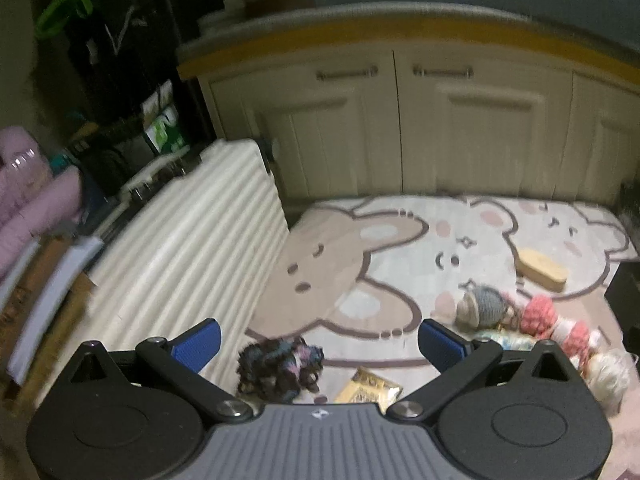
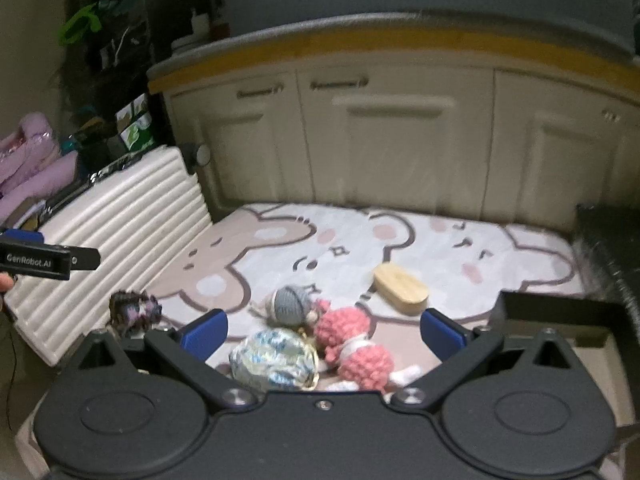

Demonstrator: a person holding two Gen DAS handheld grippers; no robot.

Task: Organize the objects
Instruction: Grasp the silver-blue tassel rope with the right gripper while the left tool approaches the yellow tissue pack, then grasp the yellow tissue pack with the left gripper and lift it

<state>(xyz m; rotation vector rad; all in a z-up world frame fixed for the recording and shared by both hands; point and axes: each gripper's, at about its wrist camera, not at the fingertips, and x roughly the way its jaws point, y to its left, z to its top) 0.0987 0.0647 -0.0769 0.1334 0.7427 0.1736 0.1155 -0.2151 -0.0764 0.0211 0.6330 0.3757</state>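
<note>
Yarn balls lie on a bear-print rug [image 1: 400,256] [image 2: 400,240]. A dark multicolour yarn ball [image 1: 280,364] [image 2: 134,312] sits low between my left gripper's fingers. My left gripper [image 1: 320,340] is open and empty above it. A grey yarn ball [image 1: 482,306] [image 2: 292,306], a pink yarn ball [image 1: 540,314] [image 2: 354,340] and a pale blue-cream yarn ball [image 2: 276,360] lie together. My right gripper [image 2: 324,334] is open and empty just above them. A wooden brush [image 1: 542,270] [image 2: 400,288] lies farther back. A gold packet [image 1: 368,388] lies by the dark ball.
A white ribbed suitcase [image 1: 192,248] [image 2: 116,240] lies at the left of the rug. Cream cabinets [image 1: 400,120] [image 2: 360,132] close the back. A dark box [image 2: 560,320] stands at the right. Pink bags [image 1: 32,200] and clutter fill the far left.
</note>
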